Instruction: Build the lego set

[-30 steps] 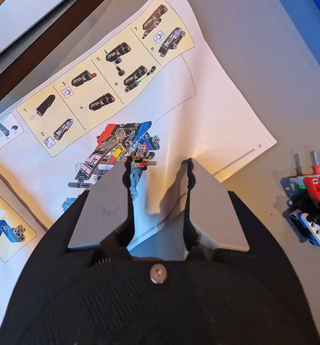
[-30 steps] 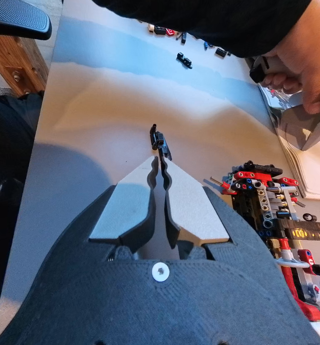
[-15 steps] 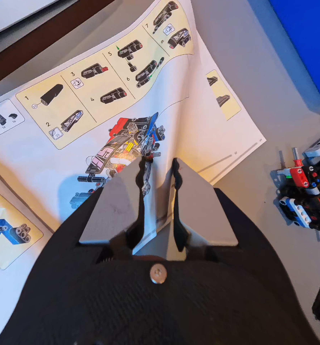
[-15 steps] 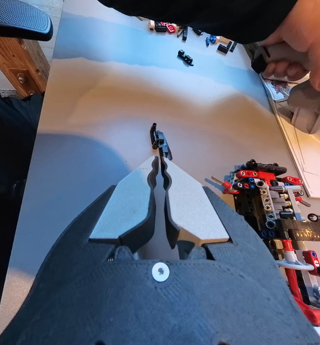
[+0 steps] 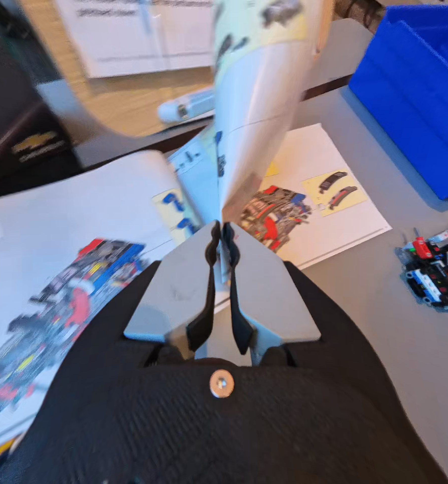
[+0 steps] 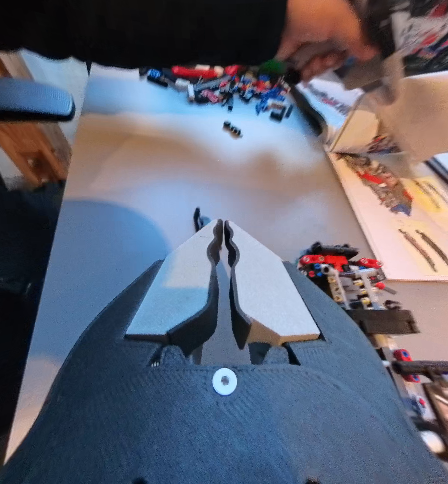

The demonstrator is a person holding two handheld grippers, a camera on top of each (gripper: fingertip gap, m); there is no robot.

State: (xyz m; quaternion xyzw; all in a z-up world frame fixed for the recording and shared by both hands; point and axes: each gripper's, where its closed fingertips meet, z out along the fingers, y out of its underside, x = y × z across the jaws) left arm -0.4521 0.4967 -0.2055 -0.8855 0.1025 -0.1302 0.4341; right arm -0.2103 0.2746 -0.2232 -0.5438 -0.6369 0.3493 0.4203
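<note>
— Two claws, what have they got?
— The left gripper [image 5: 221,226] is pinched on a page [image 5: 254,131] of the instruction booklet [image 5: 330,209], lifted upright. The right gripper [image 6: 222,225] is nearly closed; whether it holds the small black piece [image 6: 197,220] at its tips, I cannot tell.
— Advice?
— Turn slowly or the paper may tear. The model [image 5: 437,272] sits at three o'clock on the grey table [image 5: 361,327], with the blue bin [image 5: 413,104] at one and a chair armrest [image 6: 26,99] beyond.

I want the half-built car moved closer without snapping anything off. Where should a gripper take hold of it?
Probably across the blocky grey-and-black beam core of the half-built car, fingers closing on its long flat sides from above. The thin axles and red bits sticking out at its end look fragile, so avoid them.
</note>
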